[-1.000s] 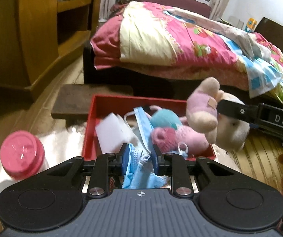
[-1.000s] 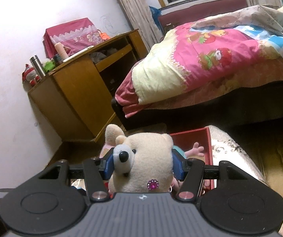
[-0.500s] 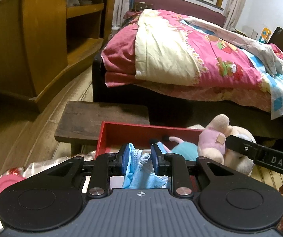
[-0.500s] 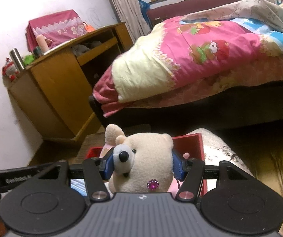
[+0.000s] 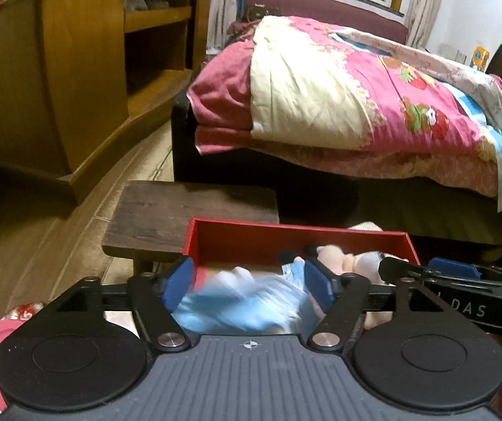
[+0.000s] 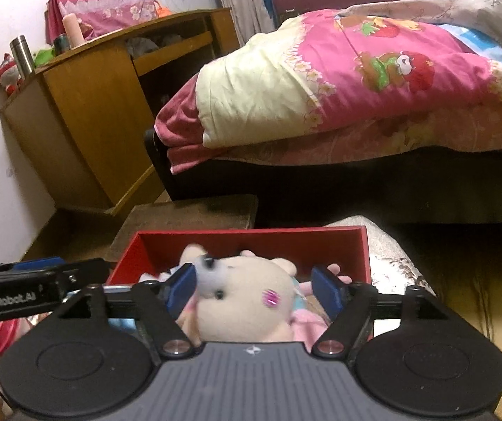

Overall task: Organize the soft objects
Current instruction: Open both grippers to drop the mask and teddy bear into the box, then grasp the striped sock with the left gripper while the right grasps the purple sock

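Over the red box [image 5: 300, 245] near the bed [image 5: 356, 112], our left tool [image 5: 249, 282] has just spread, releasing blue masks [image 5: 240, 305], as our right tool [image 6: 252, 289] has just widened around the cream plush bear [image 6: 247, 301].

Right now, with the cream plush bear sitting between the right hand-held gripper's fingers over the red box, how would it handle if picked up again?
The cream plush bear looks stuffed and squashy, so it would likely compress under the pads. It is probably light for its bulk. Its fuzzy fabric should resist slipping, though the right hand-held gripper, whose jaws have just been opening, stands clear of it on one side above the red box.
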Demonstrator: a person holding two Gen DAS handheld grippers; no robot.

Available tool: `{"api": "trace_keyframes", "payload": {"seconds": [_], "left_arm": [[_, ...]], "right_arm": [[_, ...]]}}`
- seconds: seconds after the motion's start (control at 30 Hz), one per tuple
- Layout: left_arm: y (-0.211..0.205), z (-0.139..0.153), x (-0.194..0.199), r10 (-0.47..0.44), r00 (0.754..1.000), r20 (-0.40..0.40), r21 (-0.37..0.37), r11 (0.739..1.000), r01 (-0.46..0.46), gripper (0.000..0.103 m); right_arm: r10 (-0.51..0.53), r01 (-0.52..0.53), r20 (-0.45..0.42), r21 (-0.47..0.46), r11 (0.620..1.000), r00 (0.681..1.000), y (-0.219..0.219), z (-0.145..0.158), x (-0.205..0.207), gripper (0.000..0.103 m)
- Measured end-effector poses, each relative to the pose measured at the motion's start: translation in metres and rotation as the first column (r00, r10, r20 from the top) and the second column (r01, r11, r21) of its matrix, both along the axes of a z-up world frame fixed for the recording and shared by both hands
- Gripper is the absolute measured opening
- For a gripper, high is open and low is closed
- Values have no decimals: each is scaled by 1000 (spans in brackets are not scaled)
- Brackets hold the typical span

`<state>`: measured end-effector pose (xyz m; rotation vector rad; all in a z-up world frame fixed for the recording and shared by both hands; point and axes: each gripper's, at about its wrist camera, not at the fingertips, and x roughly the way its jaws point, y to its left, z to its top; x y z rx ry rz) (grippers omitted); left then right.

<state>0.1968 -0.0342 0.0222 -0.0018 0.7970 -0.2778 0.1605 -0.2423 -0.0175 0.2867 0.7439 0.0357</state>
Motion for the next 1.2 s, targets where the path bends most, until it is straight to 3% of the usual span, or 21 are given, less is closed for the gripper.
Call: {"api": "trace_keyframes", "payload": {"seconds": [0.23,0.47,0.7,0.93,1.2], "left_arm": [[9,4,-8,2,1000,-24,-18,1000,-2,76],[13,5,-37,-25,998,-49,-12,1000,24,78],[18,-7,-71,-51,996,-77,57,997,56,78],[25,-27,-95,-74,984,-159,48,995,82,78],[10,-58,-79,-53,980,-190,164,983,85,77]], "right_arm": [[-32,32,19,3,999,999,-4,10,-9,54],[9,-10,7,16,1000,1000,5,19,-35,54],[55,-54,-18,42,998,998,23,17,-68,54],[65,-61,-72,62,996,995,32,4,-91,54],[99,-88,-111,98,991,989,44,-3,-108,54]]}}
